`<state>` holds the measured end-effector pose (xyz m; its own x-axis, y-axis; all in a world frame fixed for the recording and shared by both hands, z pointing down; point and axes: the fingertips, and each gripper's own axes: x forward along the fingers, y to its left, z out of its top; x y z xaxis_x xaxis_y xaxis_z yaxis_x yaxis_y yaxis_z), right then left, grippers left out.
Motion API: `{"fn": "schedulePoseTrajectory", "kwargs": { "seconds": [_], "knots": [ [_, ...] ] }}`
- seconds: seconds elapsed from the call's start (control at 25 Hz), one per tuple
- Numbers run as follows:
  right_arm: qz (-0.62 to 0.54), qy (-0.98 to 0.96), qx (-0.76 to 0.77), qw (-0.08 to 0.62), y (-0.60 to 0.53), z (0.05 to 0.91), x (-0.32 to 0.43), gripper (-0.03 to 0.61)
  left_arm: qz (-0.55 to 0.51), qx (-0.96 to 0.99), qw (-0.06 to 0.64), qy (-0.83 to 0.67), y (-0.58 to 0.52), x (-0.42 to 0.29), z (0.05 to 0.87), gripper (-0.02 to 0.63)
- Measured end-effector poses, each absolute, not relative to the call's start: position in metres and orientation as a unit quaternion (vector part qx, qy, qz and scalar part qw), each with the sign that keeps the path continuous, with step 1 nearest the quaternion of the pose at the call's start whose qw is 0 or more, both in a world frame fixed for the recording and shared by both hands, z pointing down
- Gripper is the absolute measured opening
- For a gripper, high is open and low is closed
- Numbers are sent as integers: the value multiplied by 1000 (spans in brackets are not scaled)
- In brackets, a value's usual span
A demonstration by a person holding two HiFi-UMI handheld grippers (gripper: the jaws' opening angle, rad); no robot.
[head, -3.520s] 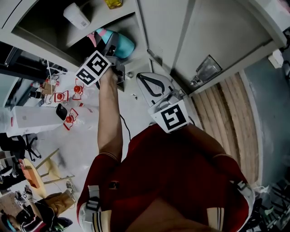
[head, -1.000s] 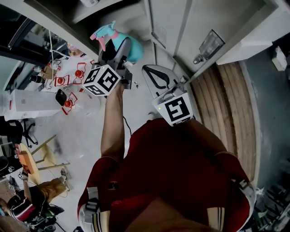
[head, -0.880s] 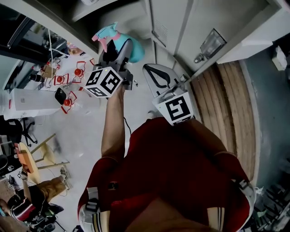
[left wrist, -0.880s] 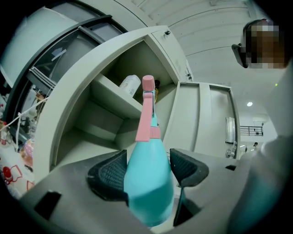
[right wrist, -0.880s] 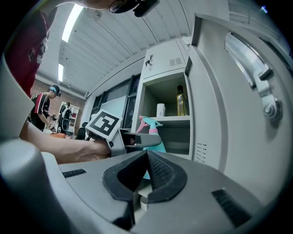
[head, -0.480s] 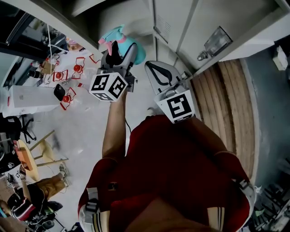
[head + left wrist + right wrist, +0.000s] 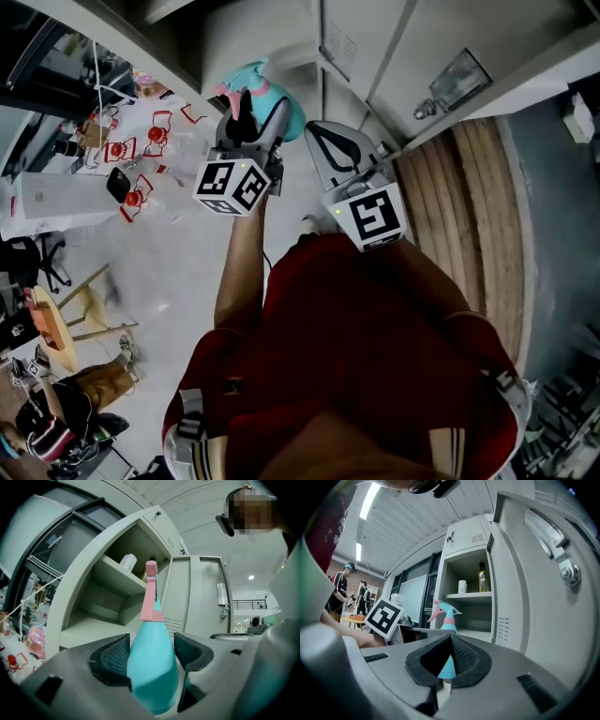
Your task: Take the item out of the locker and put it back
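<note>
Currently, the left hand-held gripper (image 7: 251,112) pinches the teal spray bottle (image 7: 152,665) by its body, near the open locker (image 7: 123,545). The right hand-held gripper (image 7: 449,654) is pressed together, empty.

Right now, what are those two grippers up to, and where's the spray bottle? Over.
Left gripper fingers shut on teal spray bottle, held outside open locker. Right gripper shut, empty. White bottle on upper shelf.

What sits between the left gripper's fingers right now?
A teal spray bottle, its body pinched by both fingers; the left gripper view shows it.
</note>
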<state>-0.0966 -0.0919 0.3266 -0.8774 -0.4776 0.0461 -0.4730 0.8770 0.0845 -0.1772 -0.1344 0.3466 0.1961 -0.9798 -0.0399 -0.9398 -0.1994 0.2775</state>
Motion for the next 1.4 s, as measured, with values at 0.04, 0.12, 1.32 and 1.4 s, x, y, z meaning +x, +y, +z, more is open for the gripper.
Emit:
{"fn": "schedulePoseTrajectory", "kwargs": {
  "seconds": [0.04,0.12,1.32,1.4],
  "knots": [
    [-33,-968,247,36,-92,328,-96,-3,-105,768,98,-624,-133,-176,350,301],
    [-30,-967,248,40,-91,332,-96,-3,-106,768,104,-623,-131,-174,356,301],
    [-22,-965,251,70,-80,356,-95,-3,-129,760,181,-611,-108,-166,423,296],
    [-23,-965,250,70,-82,357,-95,-3,-130,759,187,-610,-110,-166,426,296]
  ]
}}
